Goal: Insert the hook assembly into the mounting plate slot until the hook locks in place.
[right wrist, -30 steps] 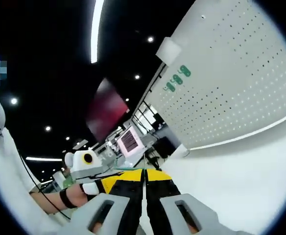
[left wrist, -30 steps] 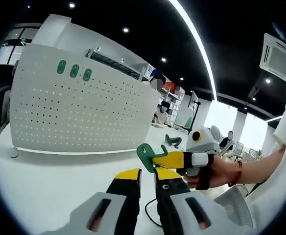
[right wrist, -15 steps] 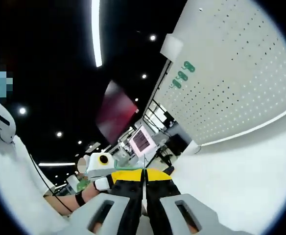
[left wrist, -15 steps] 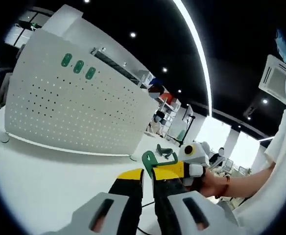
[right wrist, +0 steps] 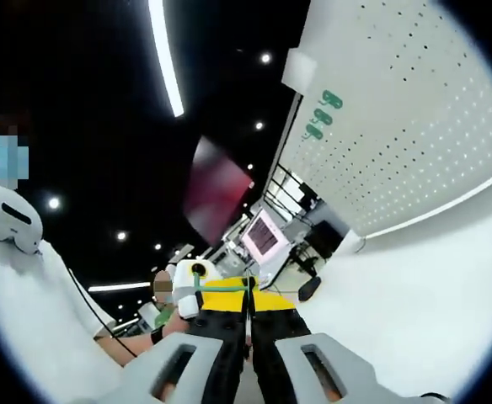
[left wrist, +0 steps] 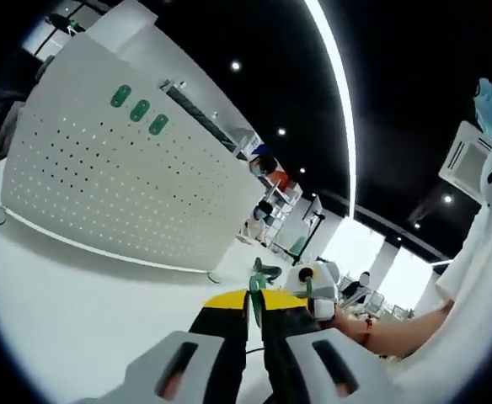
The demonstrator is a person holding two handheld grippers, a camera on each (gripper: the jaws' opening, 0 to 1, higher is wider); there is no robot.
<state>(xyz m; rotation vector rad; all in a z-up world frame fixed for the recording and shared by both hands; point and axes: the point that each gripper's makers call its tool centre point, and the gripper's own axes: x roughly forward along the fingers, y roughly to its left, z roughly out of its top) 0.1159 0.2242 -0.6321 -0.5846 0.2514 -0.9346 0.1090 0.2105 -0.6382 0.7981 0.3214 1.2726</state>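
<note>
Left gripper (left wrist: pixel 254 305): jaws narrow, and a thin green piece, the hook assembly (left wrist: pixel 254 296), sits edge-on right in the gap. I can't tell if the left jaws actually pinch it or it's only lined up behind them. A second ago the hook was clear off to the right of my left jaws, held flat-on in the right gripper (left wrist: pixel 309 290); now the two tools have closed up and it's between the tips. Reads to me as a handover or regrip, not insertion.

Right gripper view: right gripper (right wrist: pixel 248 307) jaws pressed together, green strip at the tips, so it's gripping the hook. Left gripper sits just behind it.

Further out: white table (left wrist: pixel 77 295), then the perforated mounting plate (left wrist: pixel 120 194) standing upright, well apart from both grippers. Three green hooks (left wrist: pixel 139 110) already near its top edge. Insertion not yet started.
</note>
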